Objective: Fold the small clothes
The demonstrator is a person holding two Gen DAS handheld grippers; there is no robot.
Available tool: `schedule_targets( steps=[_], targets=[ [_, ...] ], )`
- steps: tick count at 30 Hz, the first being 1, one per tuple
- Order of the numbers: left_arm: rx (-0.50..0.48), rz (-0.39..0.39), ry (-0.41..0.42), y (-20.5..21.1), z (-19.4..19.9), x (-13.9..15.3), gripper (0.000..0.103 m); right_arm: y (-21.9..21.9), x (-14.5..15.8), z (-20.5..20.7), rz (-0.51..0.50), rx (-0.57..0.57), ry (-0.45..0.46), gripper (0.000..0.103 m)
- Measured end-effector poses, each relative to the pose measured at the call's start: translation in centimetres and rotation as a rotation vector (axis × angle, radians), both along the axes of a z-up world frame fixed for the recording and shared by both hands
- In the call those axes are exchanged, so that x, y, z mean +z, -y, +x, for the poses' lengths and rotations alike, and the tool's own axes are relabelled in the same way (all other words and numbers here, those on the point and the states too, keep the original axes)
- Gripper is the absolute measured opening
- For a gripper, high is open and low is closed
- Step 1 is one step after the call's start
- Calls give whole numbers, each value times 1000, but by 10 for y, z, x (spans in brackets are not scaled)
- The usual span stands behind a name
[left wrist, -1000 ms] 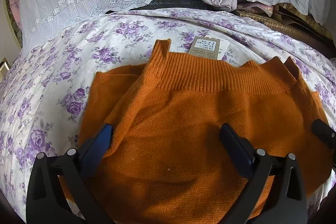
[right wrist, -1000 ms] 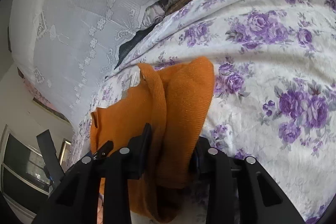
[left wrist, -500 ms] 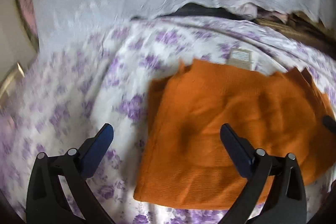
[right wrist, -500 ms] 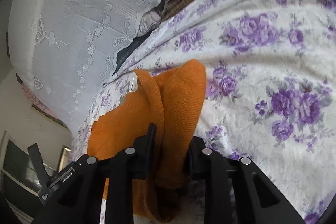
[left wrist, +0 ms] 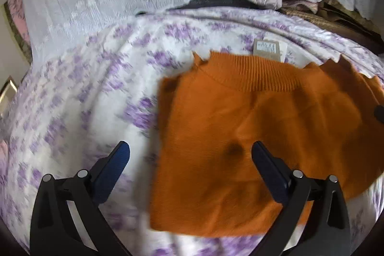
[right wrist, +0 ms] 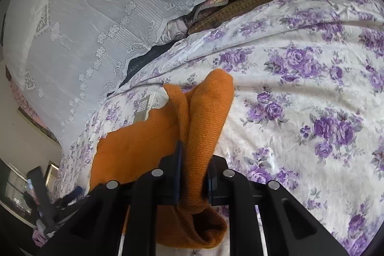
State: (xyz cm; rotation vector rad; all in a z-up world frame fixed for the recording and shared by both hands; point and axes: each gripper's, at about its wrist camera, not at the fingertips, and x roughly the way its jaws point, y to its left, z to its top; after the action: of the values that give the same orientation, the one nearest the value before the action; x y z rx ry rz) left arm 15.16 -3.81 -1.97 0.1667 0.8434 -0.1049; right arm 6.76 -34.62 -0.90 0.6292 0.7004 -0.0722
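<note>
The right hand-held gripper [right wrist: 192,174] pinches the orange sweater's [left wrist: 252,140] edge to fold it over, while the left hand-held gripper [left wrist: 189,155] waits wide apart at the sweater's 8 o'clock corner on the bed [left wrist: 96,92].

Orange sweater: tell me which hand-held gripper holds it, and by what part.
The right hand-held gripper pinches a bunched side fold of the orange sweater. The left hand-held gripper is open, holding nothing.
</note>
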Motion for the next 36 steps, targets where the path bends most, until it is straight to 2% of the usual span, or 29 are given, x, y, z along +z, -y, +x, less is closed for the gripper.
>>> schedule_targets(
  steps=[4, 6, 7, 8, 11, 15, 17, 19, 20, 23, 24, 26, 29, 33, 36],
  targets=[
    [-11, 6, 105, -34, -14, 14, 99, -6, 10, 2, -28, 2, -2, 16],
    [35, -44, 117, -57, -13, 9, 99, -13, 16, 4, -59, 2, -9, 16],
    [59, -65, 101, -63, -9, 7, 99, -16, 19, 5, -75, 2, -12, 16],
    [78, -94, 52, -68, -1, 1, 99, -20, 21, 6, -90, 2, -15, 16],
    [41, -132, -28, -67, 9, -11, 99, -27, 26, 7, -113, -4, -16, 16],
    [26, -87, -9, -54, 6, -11, 99, -41, 30, 3, -138, -7, 1, 16],
    [36, -152, -10, -48, 4, 4, 99, -49, 30, 2, -170, -9, 9, 16],
    [-24, -247, -41, -27, 3, 15, 99, -54, 30, -1, -186, -18, 19, 15],
    [-53, -243, -52, -13, 5, 18, 99, -54, 30, -3, -177, -21, 28, 16],
    [-104, -129, -43, 46, 16, 20, 99, -54, 31, -6, -155, -12, 41, 16],
    [-113, -113, -39, 61, 18, 19, 99, -53, 32, -7, -152, -7, 46, 15],
    [-137, -98, -50, 82, 20, 17, 99, -53, 35, -9, -140, 1, 59, 15],
    [-118, -14, -42, 104, 27, 11, 99, -56, 36, -8, -127, 22, 74, 15],
    [-119, -67, -30, 102, 24, 14, 99, -68, 34, 0, -138, 56, 58, 15],
    [-106, -59, -39, 103, 31, 13, 99, -72, 32, 3, -155, 53, 49, 15]
  ],
)
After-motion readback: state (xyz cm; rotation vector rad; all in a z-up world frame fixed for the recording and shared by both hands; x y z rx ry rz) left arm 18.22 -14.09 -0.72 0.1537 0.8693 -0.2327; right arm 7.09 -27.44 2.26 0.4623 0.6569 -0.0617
